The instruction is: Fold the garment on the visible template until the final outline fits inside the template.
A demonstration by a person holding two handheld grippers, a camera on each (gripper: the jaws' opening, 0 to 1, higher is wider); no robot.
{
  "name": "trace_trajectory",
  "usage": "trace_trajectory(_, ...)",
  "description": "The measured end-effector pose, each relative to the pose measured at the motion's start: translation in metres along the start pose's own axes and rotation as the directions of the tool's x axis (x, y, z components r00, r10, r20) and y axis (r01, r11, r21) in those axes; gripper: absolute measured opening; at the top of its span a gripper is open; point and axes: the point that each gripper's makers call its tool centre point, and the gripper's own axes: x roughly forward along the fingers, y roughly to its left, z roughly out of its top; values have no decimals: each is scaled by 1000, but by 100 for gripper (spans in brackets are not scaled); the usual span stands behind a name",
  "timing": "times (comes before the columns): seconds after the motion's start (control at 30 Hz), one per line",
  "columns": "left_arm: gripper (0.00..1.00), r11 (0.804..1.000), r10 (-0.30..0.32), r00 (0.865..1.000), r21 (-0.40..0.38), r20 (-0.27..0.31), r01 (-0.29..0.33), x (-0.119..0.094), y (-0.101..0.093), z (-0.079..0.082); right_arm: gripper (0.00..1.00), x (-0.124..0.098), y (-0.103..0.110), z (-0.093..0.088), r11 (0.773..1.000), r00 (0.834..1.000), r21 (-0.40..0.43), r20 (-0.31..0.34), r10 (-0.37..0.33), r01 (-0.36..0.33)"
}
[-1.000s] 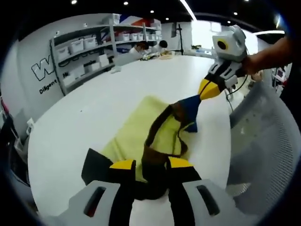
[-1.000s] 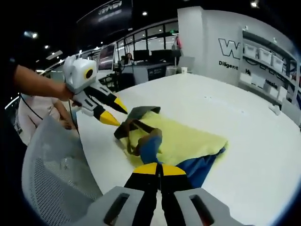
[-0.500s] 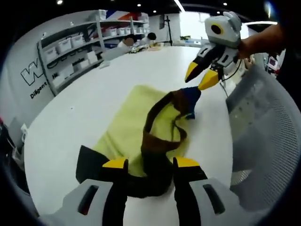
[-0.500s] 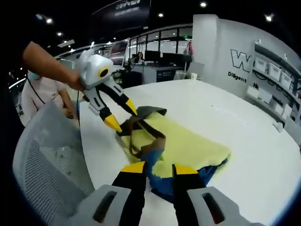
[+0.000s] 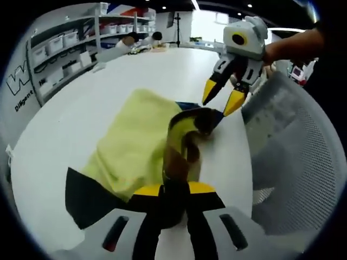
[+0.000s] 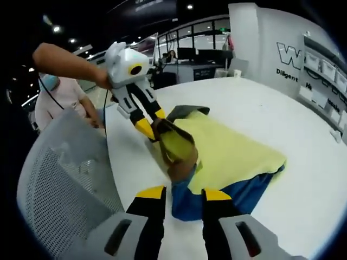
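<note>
Garment (image 5: pixel 142 141) edge in left gripper (image 5: pixel 174 190)

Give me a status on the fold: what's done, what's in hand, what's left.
Done: the yellow garment lies flat on the white table, over the blue template. In hand: the left gripper is shut on the brown strap; the right gripper is open beside it. Left: the strap is still looped up, not laid flat within the template.

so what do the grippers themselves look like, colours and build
Both match: the left gripper and right gripper have black jaws with yellow tips on light grey bodies. Each body carries slotted grey finger mounts at its base, and a thin dark cable hangs beside the left one.
</note>
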Motion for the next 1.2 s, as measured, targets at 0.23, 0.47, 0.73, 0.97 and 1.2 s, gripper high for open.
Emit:
trace_trajectory(0.23,14,999,0,1000,37,-28,1,0,-2,-9,14,11,-4,-14,1000,999,-14,-43,-17,16)
trace_trajectory(0.47,2,1000,-13,999,21,-33,14,-2,-7,-9,3,16,-7,-24,1000,997,-7,-78,-16,16)
trace_trajectory(0.73,0,999,-35,999,-5,-42,35,-9,-14,-15,0,14,12,-33,998,990,36,-128,52,-48)
trace_trajectory(0.97,0,994,-105,993,-14,-46,104,-19,-36,-21,0,1,29,-38,993,980,37,-158,118,-113)
trace_trajectory(1.2,0,975,-192,981,-110,2,191,-41,-57,-9,0,-22,37,-27,988,980,-7,-130,154,-156)
